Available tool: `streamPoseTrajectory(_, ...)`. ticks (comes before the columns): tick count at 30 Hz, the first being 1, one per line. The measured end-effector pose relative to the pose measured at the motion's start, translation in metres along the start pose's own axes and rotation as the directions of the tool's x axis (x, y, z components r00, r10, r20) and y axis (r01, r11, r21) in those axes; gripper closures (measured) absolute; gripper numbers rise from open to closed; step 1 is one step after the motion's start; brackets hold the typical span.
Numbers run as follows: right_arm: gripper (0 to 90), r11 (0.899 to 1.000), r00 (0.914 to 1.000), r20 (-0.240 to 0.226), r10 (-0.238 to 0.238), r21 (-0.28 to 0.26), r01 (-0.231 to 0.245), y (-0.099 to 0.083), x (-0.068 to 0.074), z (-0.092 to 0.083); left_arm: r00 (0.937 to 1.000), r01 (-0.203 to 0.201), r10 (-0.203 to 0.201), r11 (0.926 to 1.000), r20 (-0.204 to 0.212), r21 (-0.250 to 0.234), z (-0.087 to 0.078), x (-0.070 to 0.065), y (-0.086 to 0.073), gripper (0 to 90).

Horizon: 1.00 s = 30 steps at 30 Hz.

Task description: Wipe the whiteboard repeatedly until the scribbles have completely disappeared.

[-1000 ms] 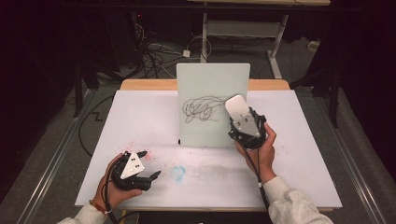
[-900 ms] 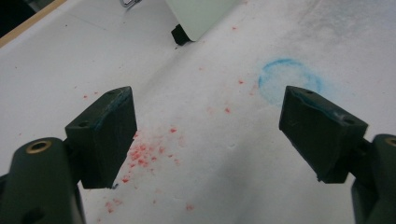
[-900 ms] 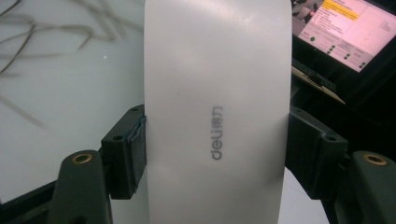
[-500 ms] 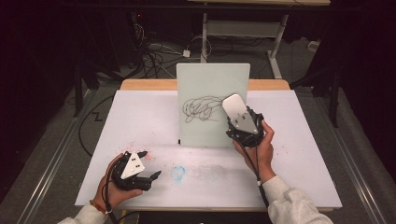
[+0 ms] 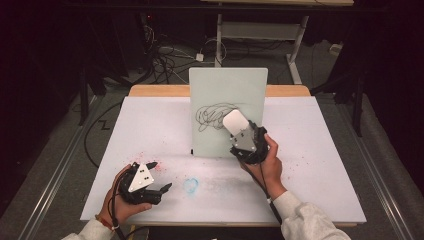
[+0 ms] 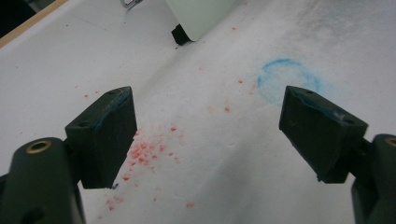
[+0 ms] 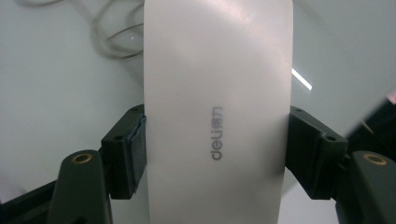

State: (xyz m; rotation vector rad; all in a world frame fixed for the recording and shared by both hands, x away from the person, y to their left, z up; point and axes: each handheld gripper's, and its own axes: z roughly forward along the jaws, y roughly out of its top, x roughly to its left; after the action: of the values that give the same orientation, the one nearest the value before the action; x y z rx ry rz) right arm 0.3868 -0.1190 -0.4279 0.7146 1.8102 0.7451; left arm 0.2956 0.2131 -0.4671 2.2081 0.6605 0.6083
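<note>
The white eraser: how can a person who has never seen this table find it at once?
Look at the upright whiteboard standing at the back of the white table. In front of its scribbled face, the right tongs clamp the white eraser. It is the one smooth, rounded white block, with a grey "deli" logo.

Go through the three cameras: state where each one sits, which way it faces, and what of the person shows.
High view: above the person's side, looking forward and down on the table; both forearms, left gripper, right gripper.
Left gripper view: rides the left gripper, jaws open, facing the blue ring.
Right gripper view: rides the right gripper, shut on the white eraser, facing the whiteboard.
Shared: whiteboard, eraser.
</note>
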Motion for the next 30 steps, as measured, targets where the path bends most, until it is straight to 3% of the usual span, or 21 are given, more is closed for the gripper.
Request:
streamPoseTrajectory(3, 31.1, 0.997, 0.9966, 0.039, 0.072, -0.009, -0.072, 0.002, -0.024, -0.001, 1.0, 0.003, -0.003, 1.0, 0.001, 0.001, 0.0, 0.0, 0.0, 18.5)
streamPoseTrajectory(7, 31.1, 0.989, 0.9851, 0.091, 0.146, -0.018, -0.145, 0.004, -0.052, -0.003, 1.0, 0.0, 0.0, 1.0, 0.0, 0.002, 0.0, 0.0, 0.0, 18.5)
streamPoseTrajectory(11, 31.2, 0.981, 0.9751, 0.105, 0.196, -0.027, -0.194, 0.005, -0.062, -0.003, 1.0, 0.003, -0.003, 1.0, 0.0, 0.002, 0.001, 0.0, 0.001, 18.5)
streamPoseTrajectory(13, 31.1, 0.982, 0.9748, 0.117, 0.19, -0.032, -0.187, 0.008, -0.058, -0.002, 1.0, -0.009, 0.009, 1.0, -0.004, 0.002, 0.002, 0.001, 0.001, 18.5)
streamPoseTrajectory(16, 31.1, 0.982, 0.9778, 0.094, 0.187, -0.036, -0.185, 0.014, -0.046, 0.0, 0.9999, -0.011, 0.011, 0.9999, 0.001, 0.002, 0.003, 0.001, 0.001, 18.5)
streamPoseTrajectory(21, 31.1, 0.995, 0.9927, 0.077, 0.093, -0.029, -0.091, 0.022, -0.011, 0.004, 0.9999, -0.014, 0.014, 0.9999, 0.006, 0.002, 0.003, 0.001, 0.001, 18.5)
streamPoseTrajectory(30, 31.1, 1.0, 0.9987, 0.05, -0.012, -0.011, 0.012, 0.013, 0.034, 0.007, 0.9999, -0.016, 0.016, 0.9999, 0.003, -0.002, 0.001, 0.0, 0.001, 18.5)
